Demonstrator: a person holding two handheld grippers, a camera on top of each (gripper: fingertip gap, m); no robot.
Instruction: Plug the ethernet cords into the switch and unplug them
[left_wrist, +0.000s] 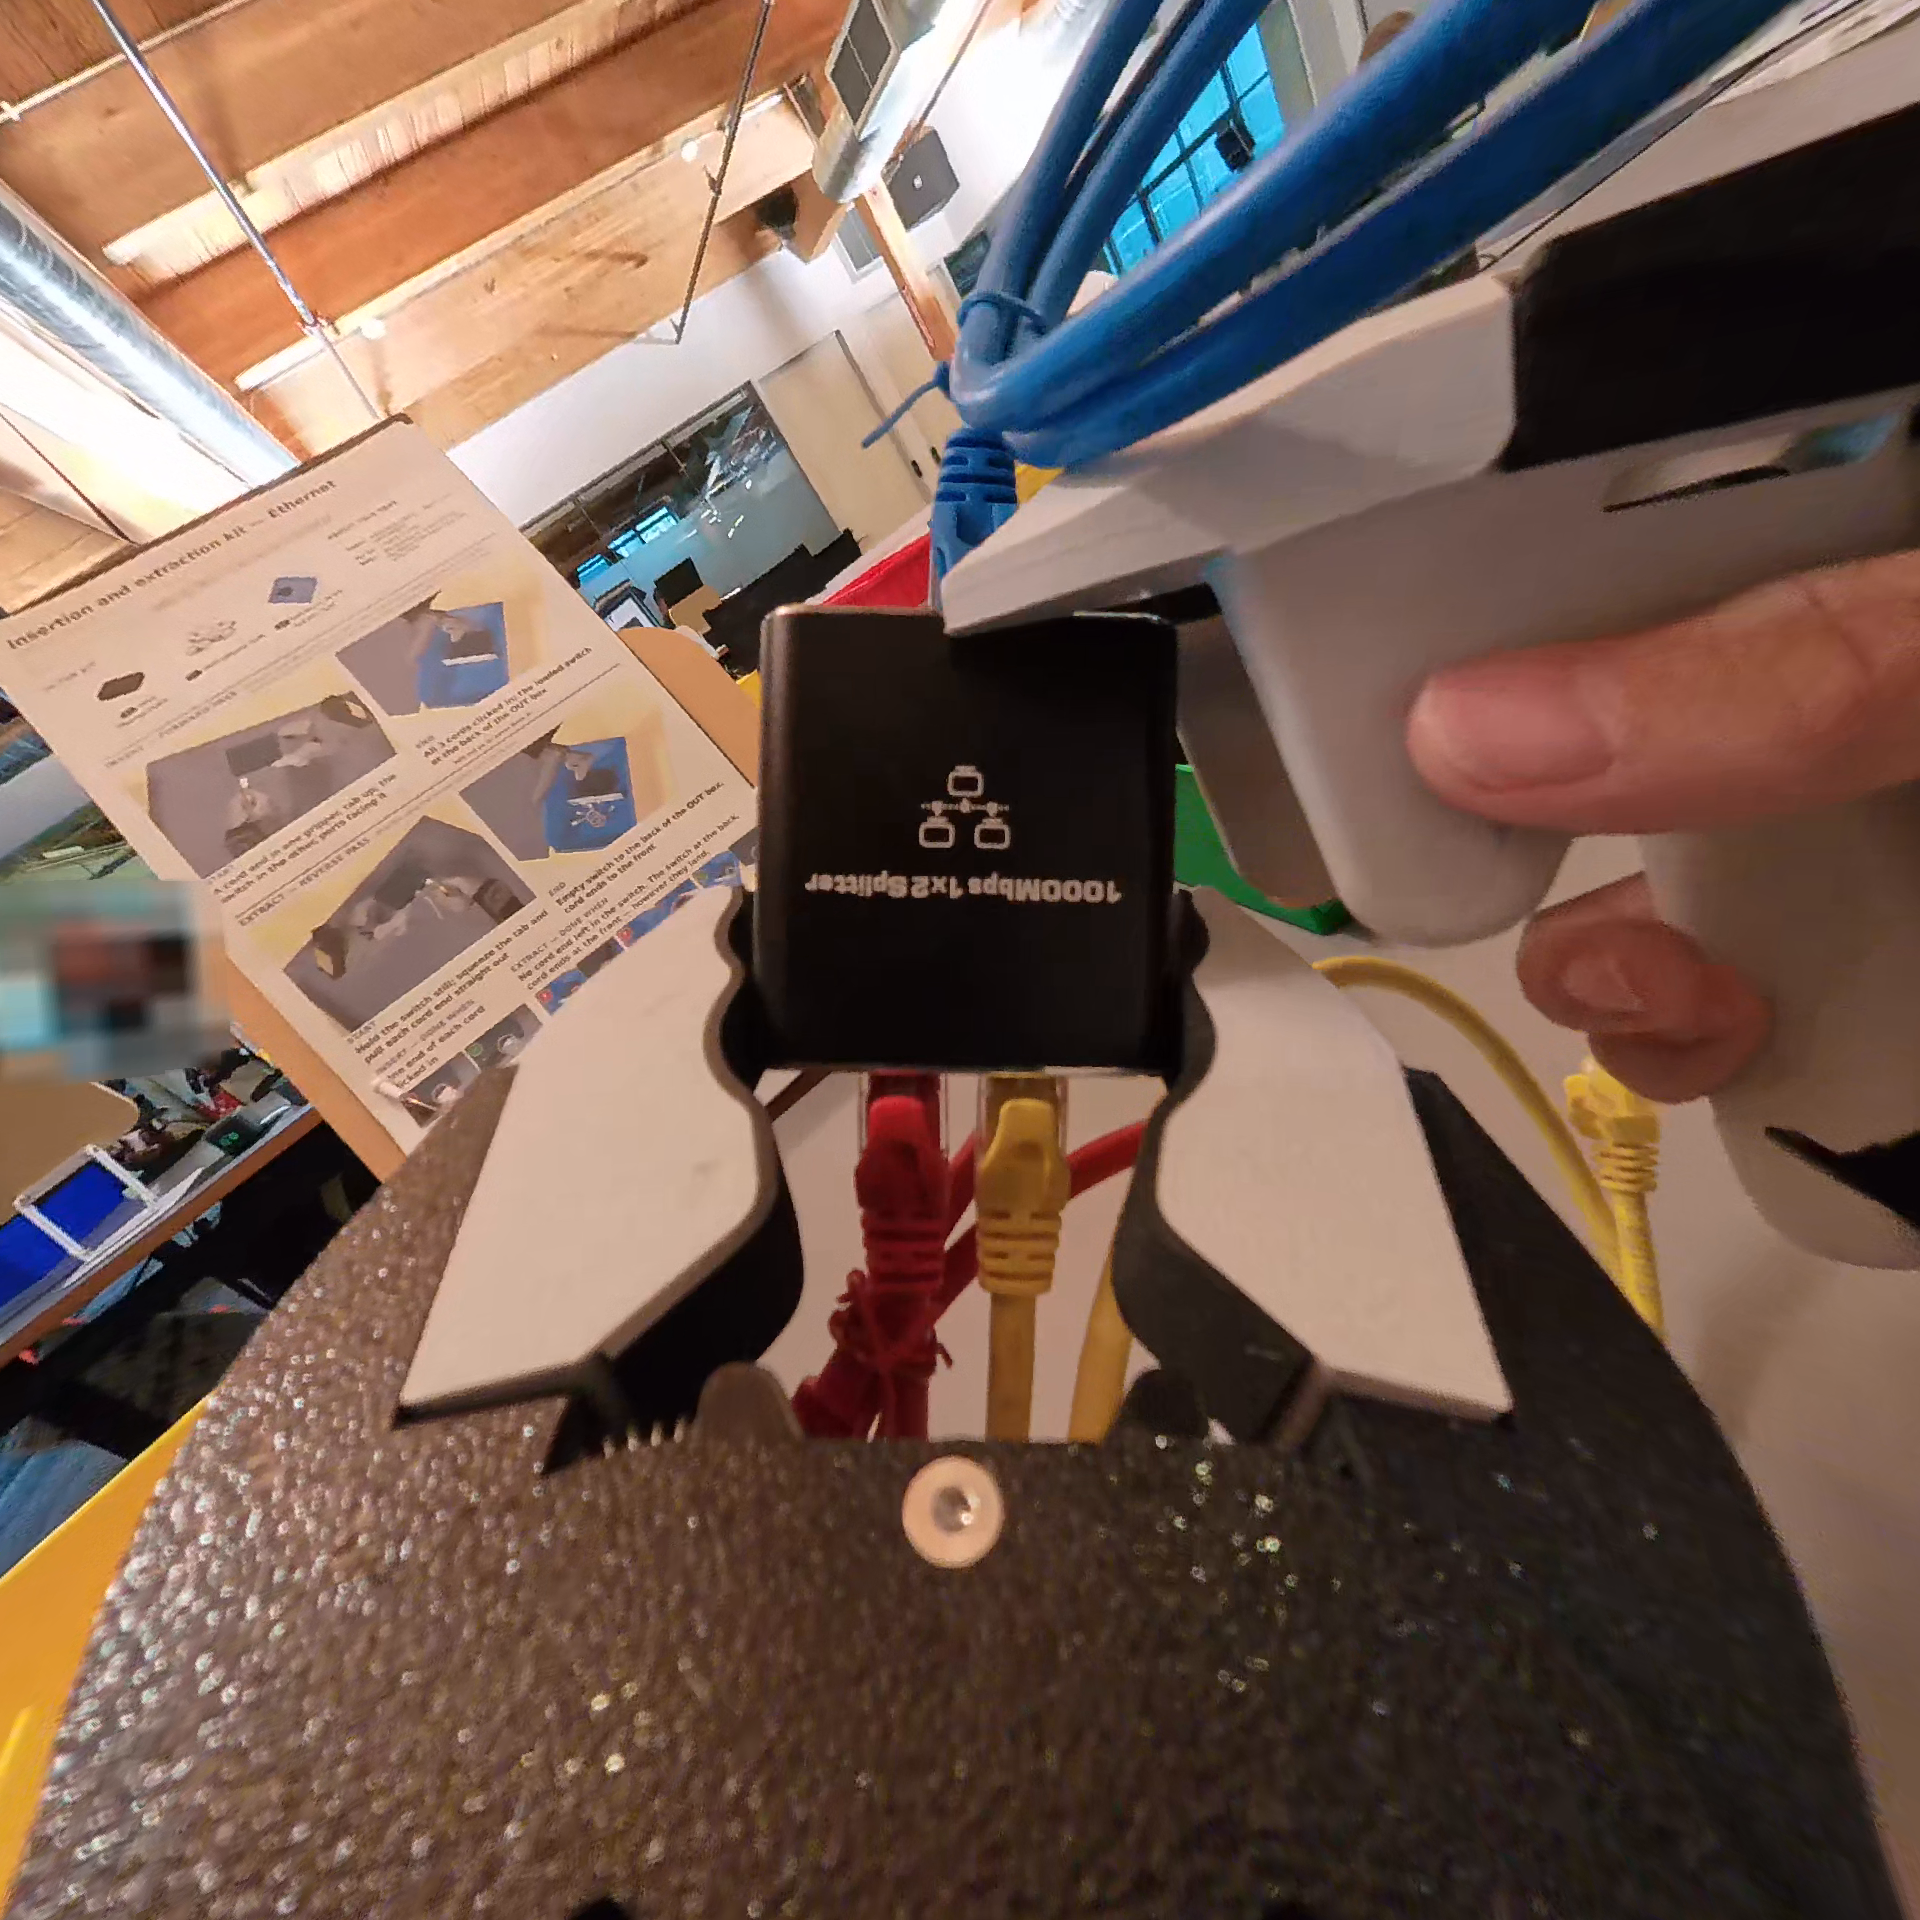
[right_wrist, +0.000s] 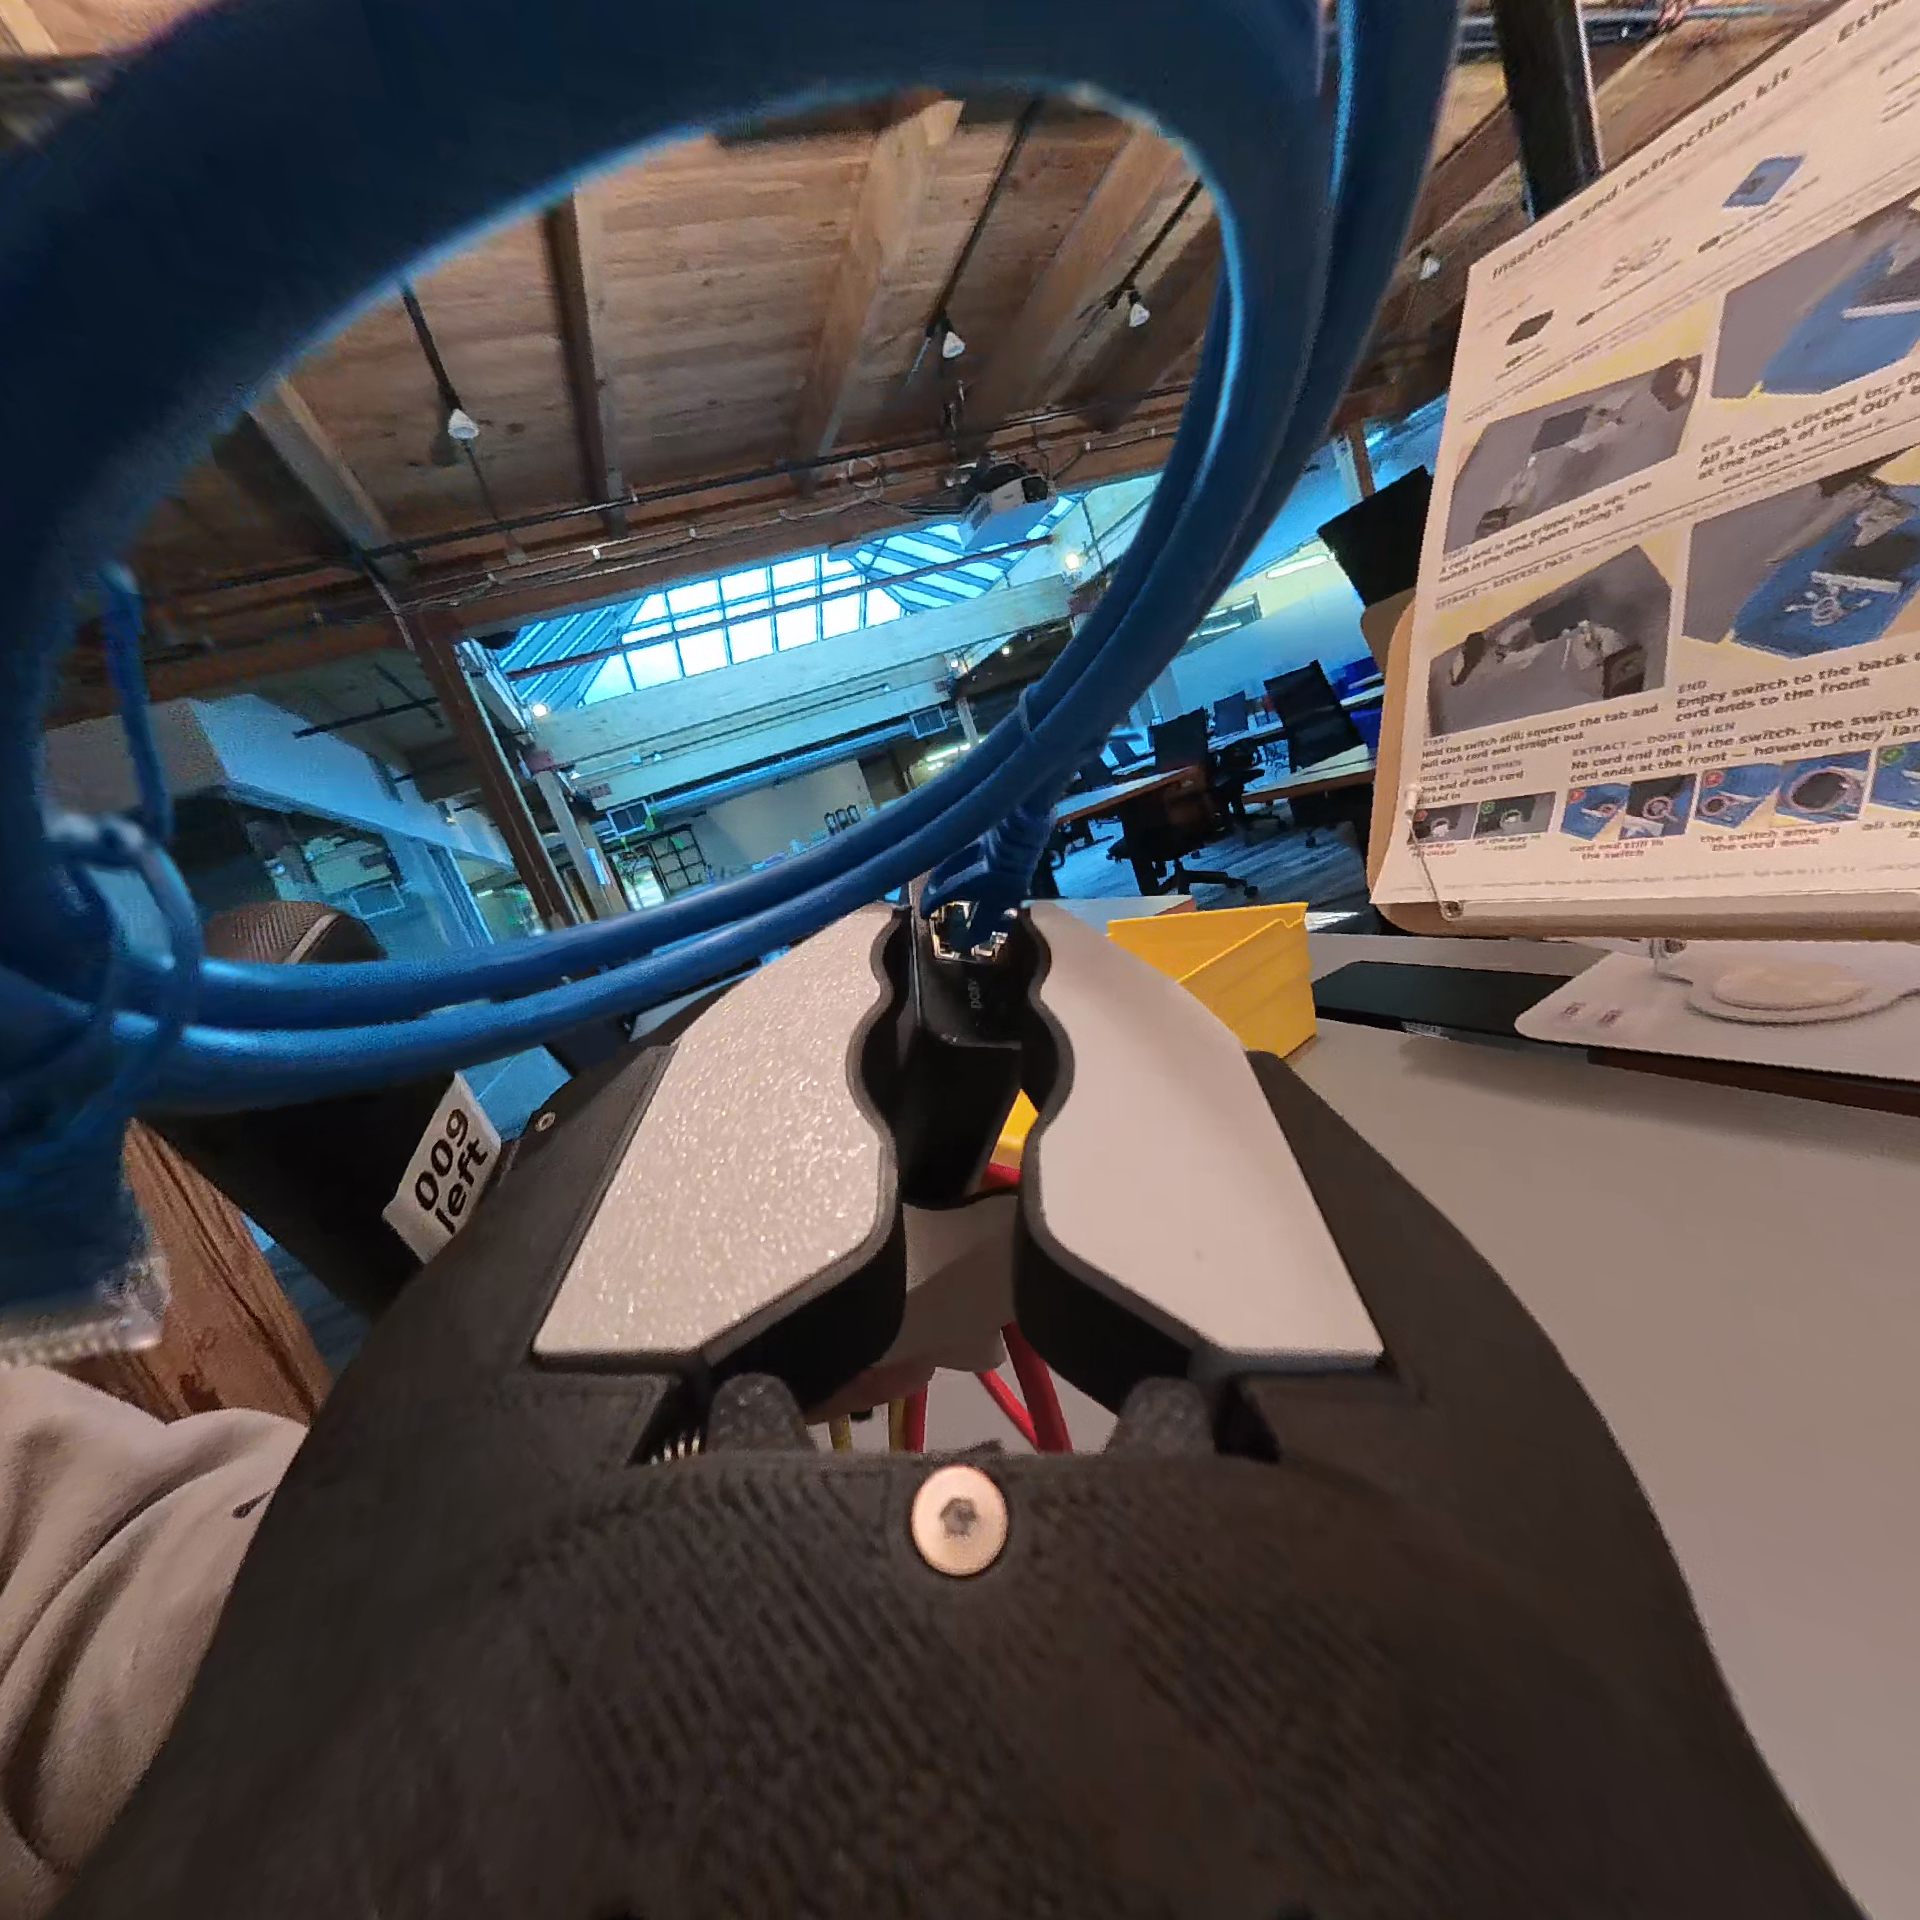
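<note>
Only leftward: switch (left_wrist: 966, 852) plugs (left_wrist: 904, 1174) (red, yellow).

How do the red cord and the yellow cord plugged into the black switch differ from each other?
The red cord sits in the left port of the switch, the yellow cord in the right. The red cord is bunched and tied just behind its plug; the yellow cord runs straight back. Both are seated side by side in the same face of the switch, held by the left gripper.
</note>
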